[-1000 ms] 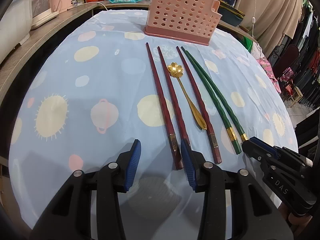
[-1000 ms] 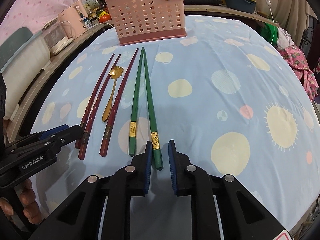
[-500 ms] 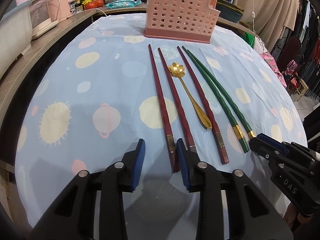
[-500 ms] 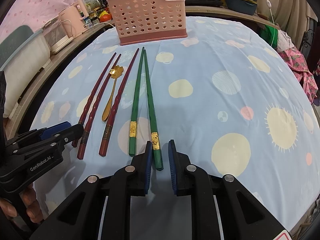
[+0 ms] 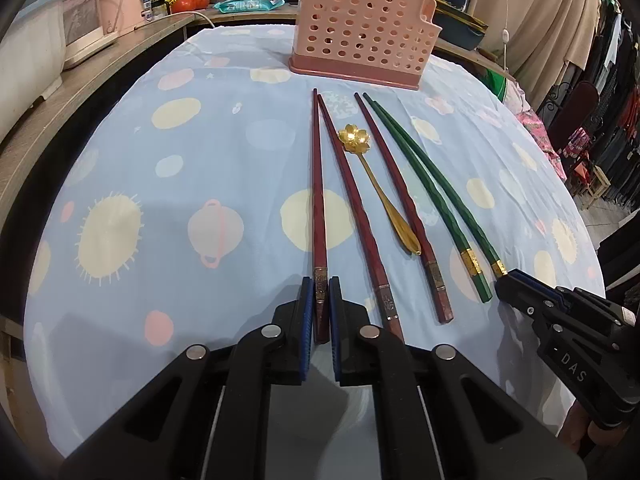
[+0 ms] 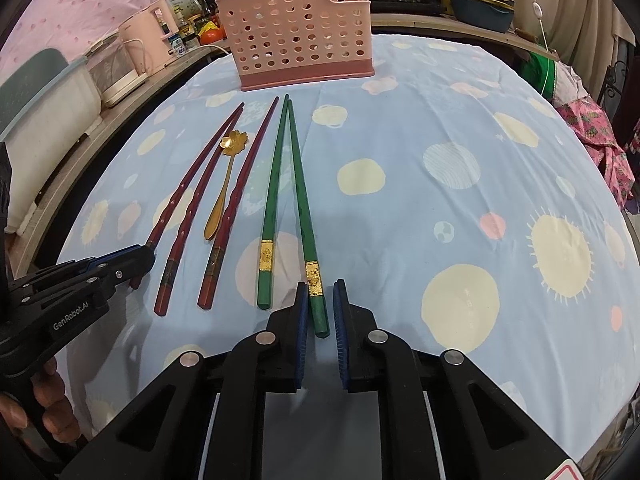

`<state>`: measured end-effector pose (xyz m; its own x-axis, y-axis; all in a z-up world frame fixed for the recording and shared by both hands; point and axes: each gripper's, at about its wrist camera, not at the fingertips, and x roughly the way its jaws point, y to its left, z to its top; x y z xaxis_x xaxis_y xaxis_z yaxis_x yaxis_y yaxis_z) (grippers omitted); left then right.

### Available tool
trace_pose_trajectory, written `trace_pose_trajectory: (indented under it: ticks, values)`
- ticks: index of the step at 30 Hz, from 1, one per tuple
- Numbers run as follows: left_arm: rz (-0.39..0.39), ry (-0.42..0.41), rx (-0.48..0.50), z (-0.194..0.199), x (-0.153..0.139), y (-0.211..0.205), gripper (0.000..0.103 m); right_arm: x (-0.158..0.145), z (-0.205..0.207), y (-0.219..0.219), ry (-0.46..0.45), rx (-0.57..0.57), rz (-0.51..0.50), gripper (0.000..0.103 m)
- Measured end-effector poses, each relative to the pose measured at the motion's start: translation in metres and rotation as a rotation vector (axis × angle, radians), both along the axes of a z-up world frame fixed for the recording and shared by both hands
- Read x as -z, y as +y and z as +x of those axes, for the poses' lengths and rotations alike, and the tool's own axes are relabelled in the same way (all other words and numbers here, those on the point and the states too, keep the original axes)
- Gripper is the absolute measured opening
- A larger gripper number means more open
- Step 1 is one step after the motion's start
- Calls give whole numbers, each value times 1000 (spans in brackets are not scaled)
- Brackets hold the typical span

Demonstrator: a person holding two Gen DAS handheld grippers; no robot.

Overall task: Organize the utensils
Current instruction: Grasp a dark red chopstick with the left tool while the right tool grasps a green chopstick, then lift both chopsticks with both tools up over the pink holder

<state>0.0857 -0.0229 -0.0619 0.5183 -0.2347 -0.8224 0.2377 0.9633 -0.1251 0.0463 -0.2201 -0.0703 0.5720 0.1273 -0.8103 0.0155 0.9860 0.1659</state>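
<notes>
Red chopstick [image 5: 319,216] pinched between left gripper [image 5: 320,300] pads, near table edge [image 5: 48,360]

I see a soft matt cloth [image 5: 168,184] w/ tiny wrinkles. Red chopsticks [image 5: 319,200] & green chopsticks [image 6: 298,184] look smooth, shiny (gold bands near ends). Spoon [image 5: 374,184] is shiny gold metal. Pink basket [image 6: 296,36] is matt plastic w/ holes.

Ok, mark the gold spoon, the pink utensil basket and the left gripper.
gold spoon [image 5: 353,139]: left wrist view, on its flower-shaped bowl.
pink utensil basket [image 6: 296,28]: right wrist view, on its perforated front wall.
left gripper [image 5: 319,293]: left wrist view, between its fingertips.
</notes>
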Motion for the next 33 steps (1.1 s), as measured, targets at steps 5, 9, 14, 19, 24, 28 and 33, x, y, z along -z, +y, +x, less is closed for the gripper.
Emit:
trace_pose_trajectory:
  ticks: [5,9,14,19,24,28,33]
  values:
    - [-10,-4,-9,-1,-4,4,7,-1,-2,-2,-1,2,11,8]
    - [-19,-14,-17,-2,-10,7,7,-3,-3,-3,-8,4,15,8]
    - [-31,-28,-28,-1,-19,12,7,-11,-5,-5,-31,7,24,7]
    - [-50,-59,-35,-2,-35,17,7,-26,-7,-9,-68,14,37,7]
    - [-74,-93,-46,-1,-55,21,7,-46,-7,-17,-115,30,61,7]
    - [-102,-122,-54,2,-72,26,7,-66,-6,-25,-161,46,87,7]
    - [-126,-183,-61,9,-100,28,7,-94,-1,-37,-226,62,107,7]
